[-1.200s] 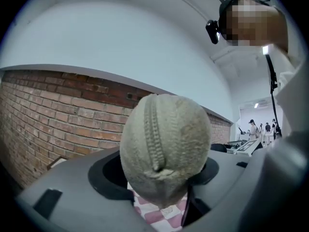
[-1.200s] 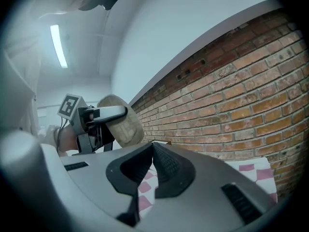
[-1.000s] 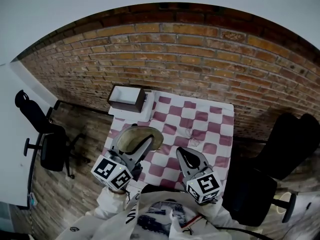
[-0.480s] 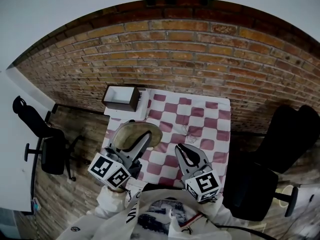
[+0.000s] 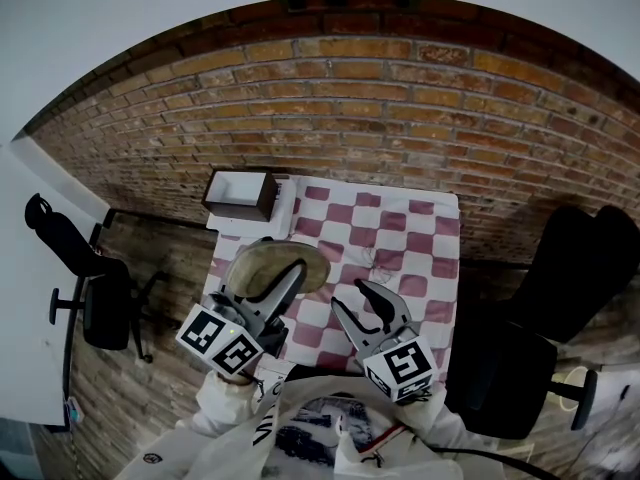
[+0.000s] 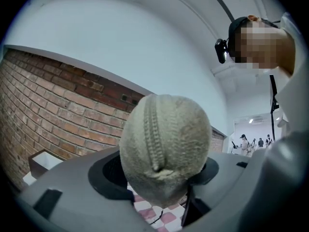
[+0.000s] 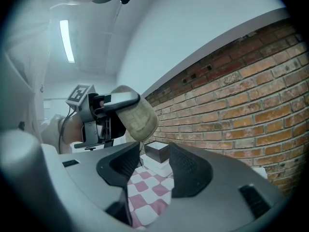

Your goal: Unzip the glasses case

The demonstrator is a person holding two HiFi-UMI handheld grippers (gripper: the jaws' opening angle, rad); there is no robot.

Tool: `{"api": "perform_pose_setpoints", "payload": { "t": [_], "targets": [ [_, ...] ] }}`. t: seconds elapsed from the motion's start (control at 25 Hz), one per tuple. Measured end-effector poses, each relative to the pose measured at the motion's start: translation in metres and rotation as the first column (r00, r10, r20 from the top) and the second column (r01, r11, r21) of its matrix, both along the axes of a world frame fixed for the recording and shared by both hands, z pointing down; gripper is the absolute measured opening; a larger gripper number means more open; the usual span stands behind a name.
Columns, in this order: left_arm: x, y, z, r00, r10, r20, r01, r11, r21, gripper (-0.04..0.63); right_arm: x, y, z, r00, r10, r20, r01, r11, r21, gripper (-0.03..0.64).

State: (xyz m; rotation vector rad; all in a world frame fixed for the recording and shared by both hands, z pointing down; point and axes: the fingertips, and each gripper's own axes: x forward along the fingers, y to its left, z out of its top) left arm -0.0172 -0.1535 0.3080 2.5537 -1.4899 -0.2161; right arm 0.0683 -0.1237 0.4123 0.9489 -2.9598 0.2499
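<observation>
A beige fabric glasses case (image 5: 262,265) is held level above the checked table, with my left gripper (image 5: 268,273) shut on it. In the left gripper view the case (image 6: 164,153) fills the middle and its zip runs down the face toward me. My right gripper (image 5: 352,298) sits just right of the case, apart from it. Its jaws have just been opening and now stand open with nothing between them. In the right gripper view the case (image 7: 137,117) hangs beyond my right gripper (image 7: 154,151), up and to the left.
A pink-and-white checked cloth (image 5: 420,258) covers the table against a brick wall (image 5: 400,118). A dark open box (image 5: 240,194) stands on a white block at the back left corner. A small wire loop (image 5: 377,261) lies mid-cloth. Office chairs stand left (image 5: 95,288) and right (image 5: 560,288).
My right gripper's jaws, shut in both earlier frames, now stand apart. The left gripper still holds the case and has barely shifted.
</observation>
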Motion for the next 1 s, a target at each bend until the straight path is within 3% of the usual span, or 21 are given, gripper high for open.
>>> {"api": "perform_pose_setpoints", "payload": {
  "t": [0.28, 1.0],
  "targets": [
    [0.004, 0.004, -0.001, 1.000, 0.022, -0.013, -0.022, 1.000, -0.006, 0.298, -0.007, 0.004, 0.004, 1.000, 0.001, -0.001, -0.001, 1.000, -0.013, 0.256],
    [0.025, 0.011, 0.001, 0.993, 0.104, -0.056, -0.105, 0.994, -0.019, 0.298, -0.020, 0.011, 0.019, 0.998, -0.056, -0.026, 0.054, 0.995, -0.087, 0.256]
  ]
}}
